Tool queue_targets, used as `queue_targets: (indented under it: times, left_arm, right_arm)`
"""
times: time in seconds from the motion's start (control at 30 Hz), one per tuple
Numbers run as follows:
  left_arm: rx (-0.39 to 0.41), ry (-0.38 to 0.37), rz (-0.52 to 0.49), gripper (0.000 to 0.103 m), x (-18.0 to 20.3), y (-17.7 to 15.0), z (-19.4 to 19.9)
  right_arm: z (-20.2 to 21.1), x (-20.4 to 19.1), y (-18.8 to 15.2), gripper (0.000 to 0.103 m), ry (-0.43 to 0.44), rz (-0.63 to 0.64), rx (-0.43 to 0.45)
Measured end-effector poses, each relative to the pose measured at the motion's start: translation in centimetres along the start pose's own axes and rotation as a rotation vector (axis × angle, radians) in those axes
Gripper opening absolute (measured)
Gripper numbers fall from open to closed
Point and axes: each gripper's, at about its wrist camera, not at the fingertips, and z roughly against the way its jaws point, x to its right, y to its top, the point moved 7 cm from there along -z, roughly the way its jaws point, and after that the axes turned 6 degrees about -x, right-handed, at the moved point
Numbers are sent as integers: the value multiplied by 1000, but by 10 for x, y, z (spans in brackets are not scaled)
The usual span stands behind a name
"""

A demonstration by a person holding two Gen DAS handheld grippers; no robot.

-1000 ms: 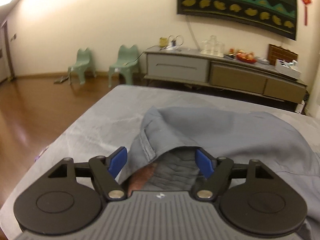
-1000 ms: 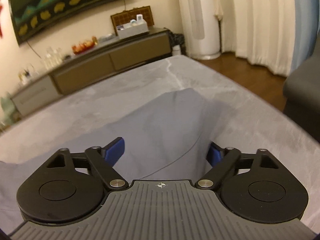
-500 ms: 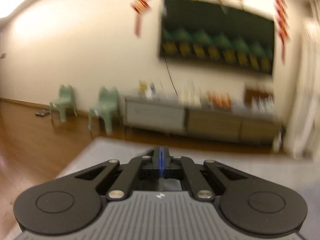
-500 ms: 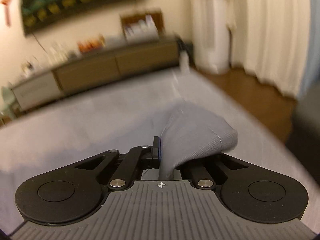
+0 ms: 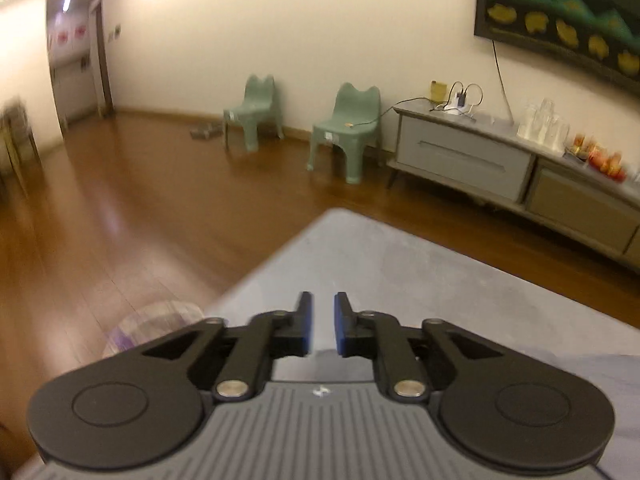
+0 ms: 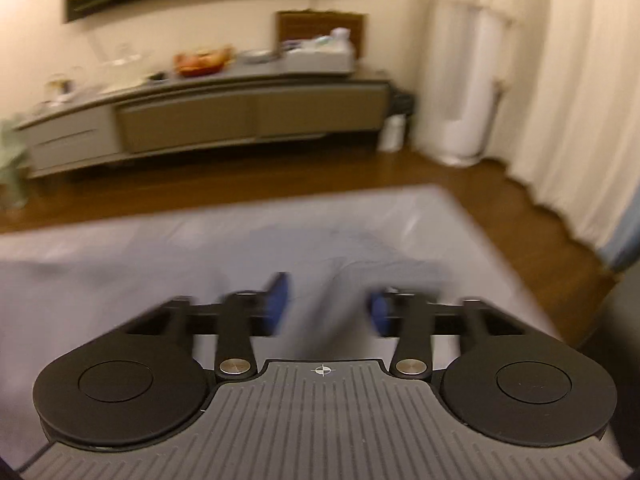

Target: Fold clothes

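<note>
A grey-blue garment (image 6: 132,280) lies spread on the grey table (image 6: 440,220); the right wrist view is blurred. My right gripper (image 6: 328,304) is open, its blue pads apart, just above the cloth with a fold of it between the jaws. My left gripper (image 5: 322,324) is open by a narrow gap and holds nothing; it hangs over the table's (image 5: 380,256) far left corner. A strip of the garment (image 5: 600,368) shows at the right edge of the left wrist view.
A long low sideboard (image 5: 520,168) with glassware and fruit stands against the far wall. Two green child chairs (image 5: 344,132) stand on the wooden floor left of it. A white tower unit (image 6: 460,88) and curtains (image 6: 580,100) stand to the right.
Both grippers were shut half a second ago, the right one on a raised fold of the garment. Both have now opened, and the cloth has dropped back onto the table.
</note>
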Motion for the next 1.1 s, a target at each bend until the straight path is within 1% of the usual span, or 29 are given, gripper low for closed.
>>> queue_targets:
  times: [0.03,0.07,0.1,0.13,0.17,0.2,0.23,0.27,0.3,0.33,0.4,0.43,0.47,0.5,0.53,0.57,0.6,0.63,0.67,0.73,0.8,0.83,0.87,0.9,0.93,0.97,1.0,1.07,1.1]
  left_arm:
    - [4,-38,22,32,-6,-14,8]
    - [15,-65,30,38,-12,-28,22]
    - [31,-83,26,52,-18,-40,39]
    - [48,-102,22,59,-24,-53,56]
    - [60,-118,20,60,-28,-64,72]
    - [66,-142,18,67,-29,-76,87]
    - [52,-177,3,85,-27,-89,98]
    - [22,-215,-21,93,-24,-101,105]
    - [-7,-253,-46,100,-21,-114,113]
    - [-33,-278,-74,100,-17,-127,118]
    - [-89,-274,-129,103,-7,-151,116]
    - [-129,-269,-141,103,0,-161,112]
    - [-167,-261,-152,103,9,-169,105]
    - [-203,-247,-167,103,17,-178,97]
    - [-214,-220,-187,92,24,-183,90]
    - [-216,-211,-204,62,29,-183,86]
    - [-226,-226,-216,5,34,-181,84]
    - [-236,-240,-228,0,39,-178,82]
    - [-205,-252,-212,0,36,-163,89]
    - [-77,-271,-137,0,19,-115,117]
    - [58,-248,-62,0,-8,-61,152]
    - [116,-231,-27,0,-23,-36,169]
    - [156,-219,13,0,-37,-15,182]
    - [168,-211,43,0,-46,0,189]
    - [157,-204,44,0,-48,7,189]
    - [122,-194,22,0,-44,6,182]
    - [63,-185,-13,1,-37,-2,170]
    - [-54,-213,-63,14,-17,-47,151]
    - [-110,-232,-84,31,-6,-73,144]
  right_arm:
    - [9,-6,-21,55,51,-3,-4]
    - [22,-13,-43,58,106,-4,-12]
    - [37,-21,-67,66,161,-3,-24]
    - [50,-29,-90,74,211,-1,-42]
    - [61,-39,-111,75,254,0,-74]
    - [72,-48,-132,75,296,2,-106]
    - [83,-60,-151,76,345,-1,-137]
    - [93,-77,-167,78,398,-2,-162]
    - [103,-93,-180,85,439,9,-178]
    - [110,-107,-193,90,462,27,-187]
    - [119,-131,-212,92,432,90,-164]
    - [123,-143,-219,92,392,127,-136]
    - [125,-152,-220,87,368,161,-119]
    - [127,-159,-219,58,356,196,-102]
    - [129,-166,-216,27,337,242,-85]
    - [132,-170,-212,16,322,281,-63]
    - [137,-169,-203,5,314,310,-32]
    - [145,-163,-189,2,296,324,15]
    - [159,-148,-165,1,262,313,87]
    - [190,-113,-116,0,190,282,227]
    - [227,-65,-64,0,108,216,347]
    - [242,-39,-41,0,68,177,387]
    - [251,-14,-21,0,26,139,411]
    - [252,9,-8,0,-21,103,409]
    - [247,29,1,0,-77,74,397]
    - [232,46,3,1,-147,57,358]
    - [209,63,-2,2,-212,27,300]
    - [160,94,-34,23,-279,-74,136]
    - [143,105,-55,36,-287,-131,81]
